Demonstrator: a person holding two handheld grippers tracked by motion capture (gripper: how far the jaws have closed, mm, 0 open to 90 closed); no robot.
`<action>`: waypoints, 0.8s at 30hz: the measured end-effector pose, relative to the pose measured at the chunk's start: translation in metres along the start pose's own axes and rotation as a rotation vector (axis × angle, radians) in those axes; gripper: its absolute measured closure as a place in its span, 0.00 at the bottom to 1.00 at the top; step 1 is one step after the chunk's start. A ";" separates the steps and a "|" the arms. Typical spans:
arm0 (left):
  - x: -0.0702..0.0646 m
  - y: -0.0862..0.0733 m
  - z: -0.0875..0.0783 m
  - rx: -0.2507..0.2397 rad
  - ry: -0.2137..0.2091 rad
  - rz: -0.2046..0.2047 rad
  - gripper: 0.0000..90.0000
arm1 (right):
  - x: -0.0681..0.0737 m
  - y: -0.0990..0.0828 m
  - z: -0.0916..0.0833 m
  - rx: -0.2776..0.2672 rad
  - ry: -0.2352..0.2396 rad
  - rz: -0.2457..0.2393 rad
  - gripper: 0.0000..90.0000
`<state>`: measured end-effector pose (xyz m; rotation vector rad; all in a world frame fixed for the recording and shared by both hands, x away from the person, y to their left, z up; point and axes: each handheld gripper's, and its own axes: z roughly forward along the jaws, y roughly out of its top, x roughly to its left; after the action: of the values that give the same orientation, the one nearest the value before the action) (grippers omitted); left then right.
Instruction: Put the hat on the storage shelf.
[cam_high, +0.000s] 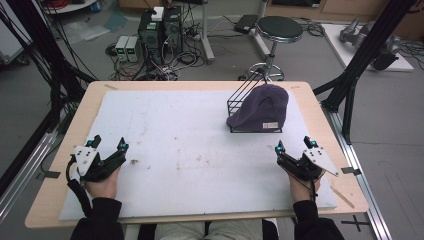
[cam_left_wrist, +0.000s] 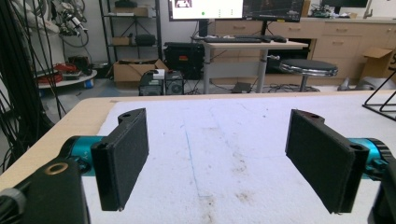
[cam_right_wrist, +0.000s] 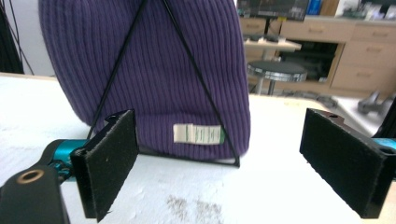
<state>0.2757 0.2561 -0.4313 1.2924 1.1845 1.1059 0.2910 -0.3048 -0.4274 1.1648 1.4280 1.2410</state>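
Observation:
A purple knit beanie (cam_high: 262, 106) with a small white label lies draped over a black wire rack (cam_high: 239, 97) at the back right of the white mat. The right gripper view looks straight at the beanie (cam_right_wrist: 154, 70), with the rack's thin wires (cam_right_wrist: 201, 93) crossing in front of it. My right gripper (cam_high: 294, 145) stands open just in front of the rack, nothing between its pads (cam_right_wrist: 109, 168). At the mat's front left, my left gripper (cam_high: 107, 143) is open over bare mat, its pads (cam_left_wrist: 123, 156) wide apart.
The white mat (cam_high: 190, 150) covers most of the wooden table (cam_high: 95, 90) and carries a few brown stains. Beyond the far edge stand a black stool (cam_high: 279, 29), computer boxes and cables on the floor. Black frame posts rise at both sides.

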 end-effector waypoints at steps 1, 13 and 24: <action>-0.001 0.000 0.000 0.002 -0.002 0.006 0.24 | 0.000 0.000 0.000 -0.007 0.001 -0.003 0.12; -0.001 -0.003 0.001 0.015 -0.019 0.004 0.23 | -0.015 -0.006 0.001 0.023 -0.025 0.102 0.12; 0.002 -0.004 0.002 0.036 -0.021 -0.033 0.22 | -0.013 -0.006 0.001 0.028 -0.012 0.092 0.12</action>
<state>0.2775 0.2577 -0.4356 1.3050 1.2107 1.0492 0.2931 -0.3175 -0.4328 1.2671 1.4009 1.2781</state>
